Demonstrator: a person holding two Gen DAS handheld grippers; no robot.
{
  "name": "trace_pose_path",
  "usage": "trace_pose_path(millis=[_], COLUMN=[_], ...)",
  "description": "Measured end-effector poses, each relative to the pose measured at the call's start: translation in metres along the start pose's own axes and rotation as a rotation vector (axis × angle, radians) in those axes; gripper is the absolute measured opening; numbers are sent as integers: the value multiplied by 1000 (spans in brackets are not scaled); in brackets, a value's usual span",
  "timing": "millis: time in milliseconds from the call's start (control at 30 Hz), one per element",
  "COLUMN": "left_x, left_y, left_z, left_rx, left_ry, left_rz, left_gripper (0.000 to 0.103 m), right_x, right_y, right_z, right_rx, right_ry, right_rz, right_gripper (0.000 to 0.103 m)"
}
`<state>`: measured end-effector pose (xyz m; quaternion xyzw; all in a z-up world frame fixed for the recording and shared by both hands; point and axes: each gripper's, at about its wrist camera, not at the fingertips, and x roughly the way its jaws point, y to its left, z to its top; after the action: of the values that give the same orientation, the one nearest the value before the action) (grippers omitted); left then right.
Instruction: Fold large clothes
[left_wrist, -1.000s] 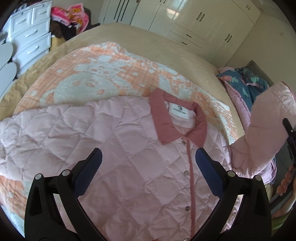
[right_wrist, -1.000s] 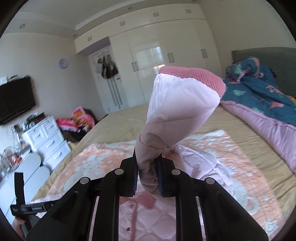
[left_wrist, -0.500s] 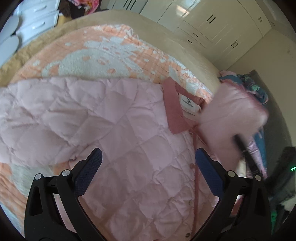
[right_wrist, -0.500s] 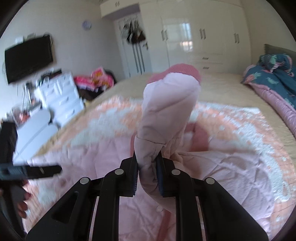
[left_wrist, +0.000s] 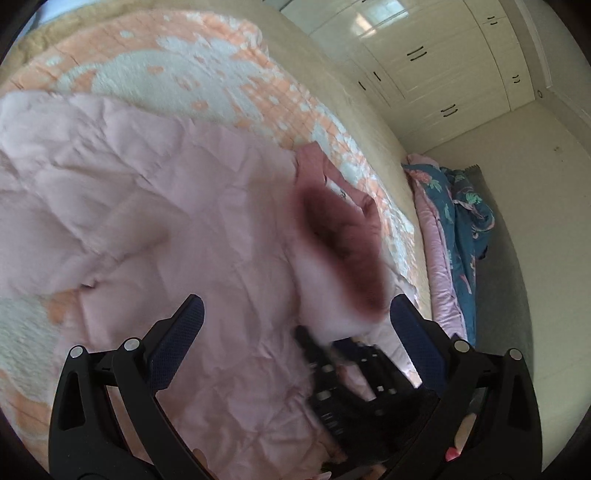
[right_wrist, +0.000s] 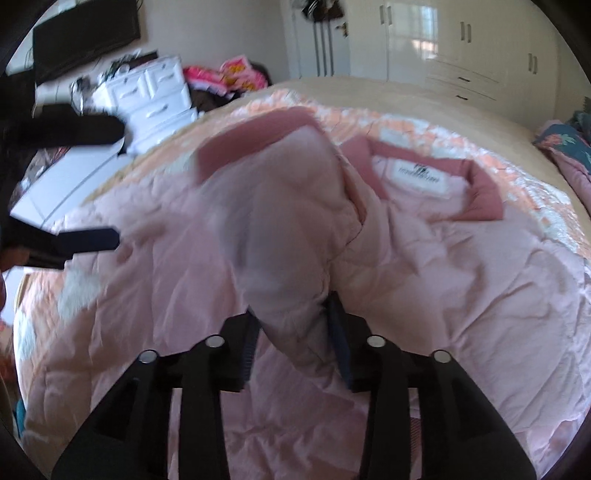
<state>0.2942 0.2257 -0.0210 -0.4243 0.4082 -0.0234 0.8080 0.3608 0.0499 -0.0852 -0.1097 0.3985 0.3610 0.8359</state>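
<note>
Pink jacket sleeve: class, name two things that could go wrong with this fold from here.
1. The right gripper is opening with the sleeve between its fingers, so the sleeve may land bunched on the jacket, not flat.
2. The sleeve's cuff lies near the collar and may cover it.

only writing anywhere is on the white rectangular cloth label (right_wrist: 417, 176) sewn inside the dusty-rose knit collar (right_wrist: 484, 192) of the pale pink quilted jacket (right_wrist: 461, 295), a small dark logo with a line of letters under it, way too blurry to read
</note>
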Motion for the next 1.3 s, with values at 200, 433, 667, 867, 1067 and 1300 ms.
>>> trace_pose_path(millis=[200,433,667,867,1067,1300], left_x=[32,69,73,51,61,48], left_y=[2,-7,-44,-49,-22,-30], left_z=[-6,-15,-29,-31,-35,-39], left_rx=[-9,77,345,432,385,401], left_ry=[77,129,52,-27,23,11], left_rz=[28,99,266,340,379,399], left_gripper=[95,93,20,16,22,45], right_x=[-31,-79,-104,-94,-68,-86], right_y=[-4,-92,-168,-193,-208,-183], right_z=[-13,-27,-32,-44,-66,-53], right_rx=[33,178,285,304,365,328], right_ry=[5,-36,-29,30,109,79], right_rz=[116,-38,-224,-289,-290,-287], right_gripper=[86,85,80,80,80,80])
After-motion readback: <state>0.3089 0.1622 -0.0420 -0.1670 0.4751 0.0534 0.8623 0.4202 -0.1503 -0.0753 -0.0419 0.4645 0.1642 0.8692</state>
